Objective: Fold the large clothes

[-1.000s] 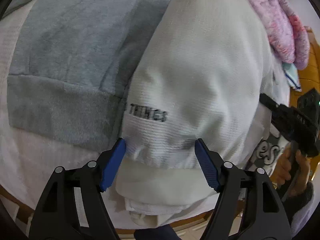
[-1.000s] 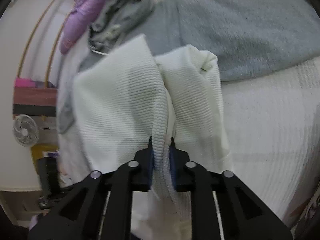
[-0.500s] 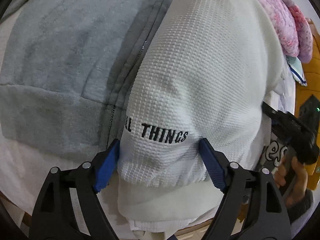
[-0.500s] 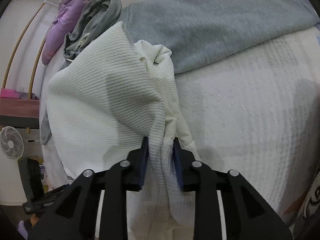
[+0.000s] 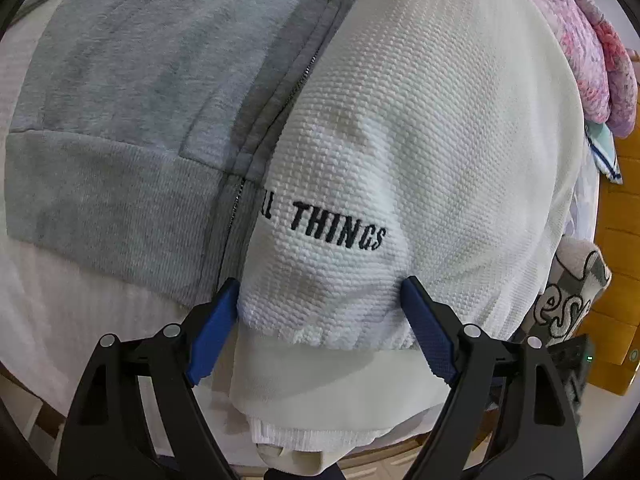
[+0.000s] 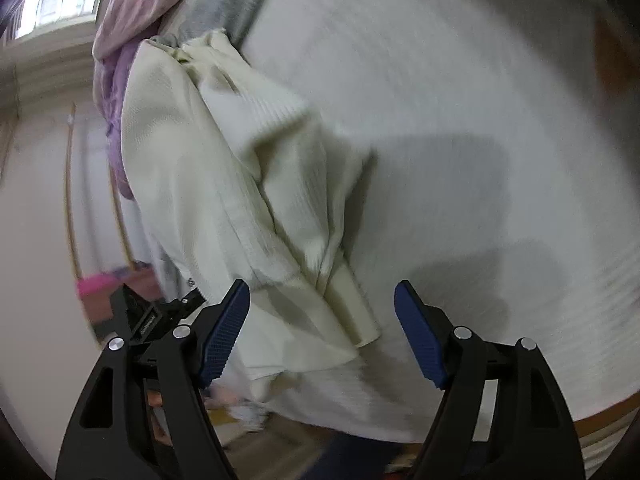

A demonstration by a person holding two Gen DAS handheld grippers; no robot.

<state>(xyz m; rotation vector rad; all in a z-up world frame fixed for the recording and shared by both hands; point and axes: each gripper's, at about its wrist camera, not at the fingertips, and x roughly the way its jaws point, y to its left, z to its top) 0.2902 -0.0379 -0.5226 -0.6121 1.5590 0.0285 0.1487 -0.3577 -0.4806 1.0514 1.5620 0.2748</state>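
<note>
A white waffle-knit garment [image 5: 420,120] with black stitched lettering lies folded over on the bed, partly on top of a grey zip hoodie [image 5: 140,80]. My left gripper [image 5: 319,282] points down at its hem, open wide, with a blue pad at each side of the bunched fold. In the right wrist view the same garment [image 6: 240,184] lies rumpled on the white bed cover [image 6: 460,100]. My right gripper [image 6: 321,285] is just short of it. Its jaws are opening, and only a loose fold lies ahead between them, untouched by the pads. The left gripper's black body [image 6: 152,312] shows at lower left.
A pink fleece blanket [image 5: 580,40] is heaped at the far side and a grey printed cloth [image 5: 568,300] hangs to the right. Wooden boards [image 5: 616,240] run past the bed's right side. The bed's wooden front edge [image 6: 600,420] is close below my right gripper.
My right gripper let go of the white fold it was pinching, spread its jaws and swung sideways with a roll. My left gripper came closer to the lettered hem and opened a little wider.
</note>
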